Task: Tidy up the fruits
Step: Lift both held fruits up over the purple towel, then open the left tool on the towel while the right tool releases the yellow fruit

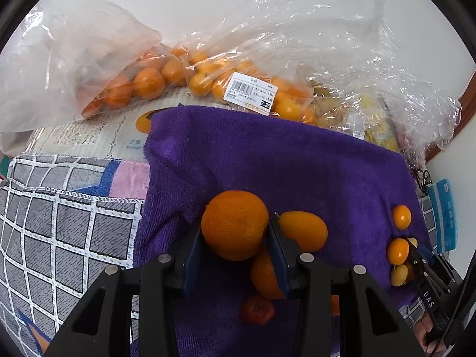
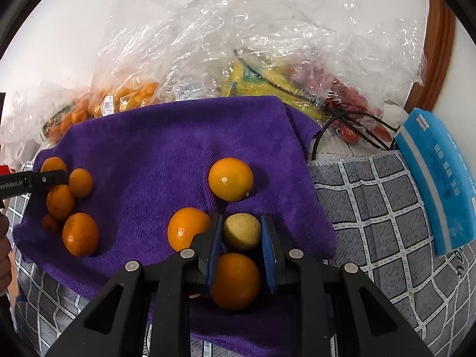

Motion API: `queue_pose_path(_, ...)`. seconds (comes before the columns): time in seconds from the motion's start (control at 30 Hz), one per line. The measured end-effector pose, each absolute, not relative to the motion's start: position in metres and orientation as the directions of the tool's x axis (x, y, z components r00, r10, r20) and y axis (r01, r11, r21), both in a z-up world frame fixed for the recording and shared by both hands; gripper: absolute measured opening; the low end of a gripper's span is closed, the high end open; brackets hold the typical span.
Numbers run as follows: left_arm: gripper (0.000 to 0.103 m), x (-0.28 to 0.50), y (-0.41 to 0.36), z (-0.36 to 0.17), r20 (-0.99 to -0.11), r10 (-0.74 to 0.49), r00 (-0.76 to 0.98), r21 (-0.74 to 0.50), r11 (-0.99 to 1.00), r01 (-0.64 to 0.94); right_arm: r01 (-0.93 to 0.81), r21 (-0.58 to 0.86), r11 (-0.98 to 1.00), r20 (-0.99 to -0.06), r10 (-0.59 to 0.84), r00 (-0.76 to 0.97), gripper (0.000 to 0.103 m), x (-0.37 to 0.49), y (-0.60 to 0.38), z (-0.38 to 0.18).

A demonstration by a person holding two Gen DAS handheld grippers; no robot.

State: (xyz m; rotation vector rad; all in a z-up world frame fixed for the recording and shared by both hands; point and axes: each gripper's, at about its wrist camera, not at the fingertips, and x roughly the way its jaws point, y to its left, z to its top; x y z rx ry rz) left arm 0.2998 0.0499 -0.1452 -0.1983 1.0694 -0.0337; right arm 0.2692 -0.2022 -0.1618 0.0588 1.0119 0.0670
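Observation:
A purple towel (image 1: 282,160) lies on the table and also shows in the right wrist view (image 2: 166,136). My left gripper (image 1: 235,232) is shut on a round orange mandarin (image 1: 235,224), above other orange fruits (image 1: 305,230). My right gripper (image 2: 241,229) has a small yellow fruit (image 2: 242,230) between its fingers; the pads stand beside it and contact is unclear. An orange fruit (image 2: 236,281) lies under the jaws. More orange fruits sit on the towel: one ahead (image 2: 230,183), one to the left (image 2: 187,227), a cluster at far left (image 2: 80,233).
Clear plastic bags of kumquats (image 1: 208,74) and other produce (image 2: 267,83) stand behind the towel. A grey checked cloth (image 1: 59,223) covers the table. A blue packet (image 2: 440,178) lies at the right. A black cable (image 2: 351,125) runs near the towel's far corner.

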Motion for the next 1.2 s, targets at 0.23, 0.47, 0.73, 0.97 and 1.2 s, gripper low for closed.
queue_pose_path(0.23, 0.051, 0.298, 0.046, -0.142, -0.866, -0.130, 0.483, -0.170, 0.985, -0.040, -0.030, 0.080, 0.996, -0.847, 0.084, 0.524, 0.043, 0.269, -0.199, -0.160)
queue_pose_path(0.47, 0.058, 0.289, 0.043, -0.132, -0.869, -0.113, 0.482, -0.147, 0.989, -0.034, -0.016, 0.082, 0.996, -0.839, 0.078, 0.538, 0.050, 0.264, -0.200, -0.147)
queue_pose_path(0.73, 0.064, 0.273, 0.043, -0.116, -0.864, -0.106, 0.492, -0.139, 0.990, -0.029, -0.007, 0.076, 0.997, -0.820, 0.066, 0.569, 0.059, 0.247, -0.199, -0.119)
queue_pose_path(0.97, 0.068, 0.245, 0.039, -0.097, -0.859, -0.104, 0.501, -0.135, 0.991, -0.025, 0.023, 0.092, 0.995, -0.798, 0.060, 0.600, 0.060, 0.222, -0.199, -0.092)
queue_pose_path(1.2, 0.073, 0.198, 0.029, -0.068, -0.818, -0.072, 0.571, -0.090, 0.996, -0.004, 0.056, 0.116, 0.992, -0.778, 0.056, 0.626, 0.067, 0.184, -0.204, -0.060)
